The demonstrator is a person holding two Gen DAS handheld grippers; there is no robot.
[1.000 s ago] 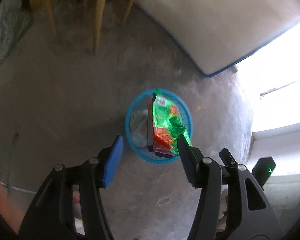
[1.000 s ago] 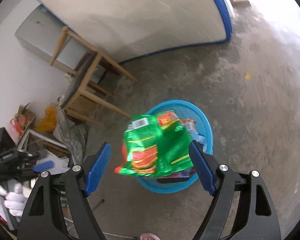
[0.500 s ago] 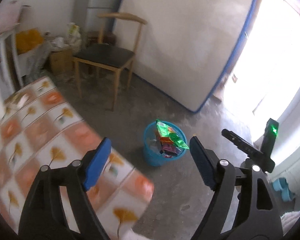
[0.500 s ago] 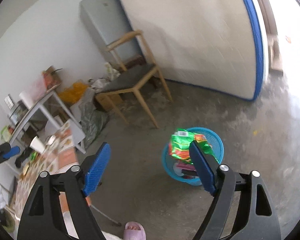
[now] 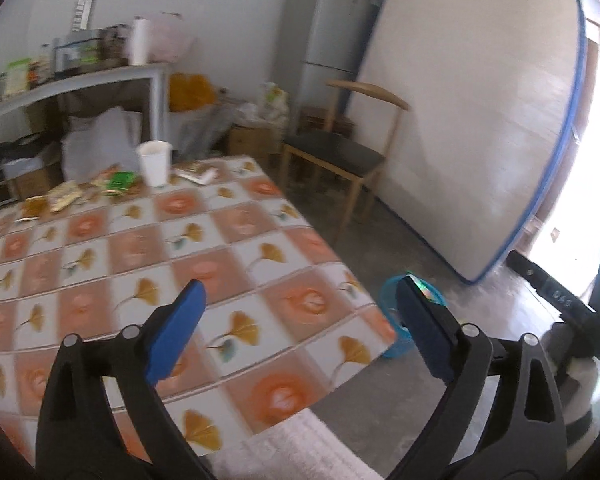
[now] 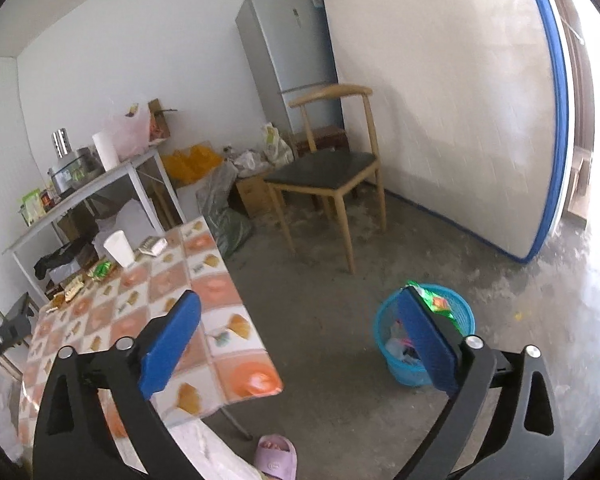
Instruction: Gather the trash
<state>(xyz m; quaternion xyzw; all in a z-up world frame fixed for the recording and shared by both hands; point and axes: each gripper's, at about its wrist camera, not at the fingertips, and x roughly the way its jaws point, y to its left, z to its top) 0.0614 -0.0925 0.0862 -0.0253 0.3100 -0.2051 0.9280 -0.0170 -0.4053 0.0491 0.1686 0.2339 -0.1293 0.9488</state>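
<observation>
Both tongs stood released and empty, their blue pads spread wide after the jaws had just been opening. The left tongs [image 5: 300, 332] hovered over the near edge of the desk [image 5: 140, 248], which wore a checked cloth of orange squares and ginkgo leaves. The right tongs [image 6: 300, 332] hung over bare concrete floor [image 6: 332, 360] between the desk's corner and the blue mesh bin [image 6: 400, 368].

The bin stood upright on the floor, mouth up, just off the desk's corner and in front of a mattress [image 6: 440, 100] leaning on the wall. A green snack wrapper [image 6: 436, 300] lay across its rim, tilted, its long axis running roughly from the rim's far side down toward the right; other scraps showed through the mesh below.

More wrappers [image 5: 92, 188] lay flat in a loose row at the desk's far edge, the row running left to right, beside an upright white paper cup [image 5: 154, 162]. A wooden chair [image 6: 332, 176] stood past the desk, near a grey refrigerator [image 6: 288, 40].
</observation>
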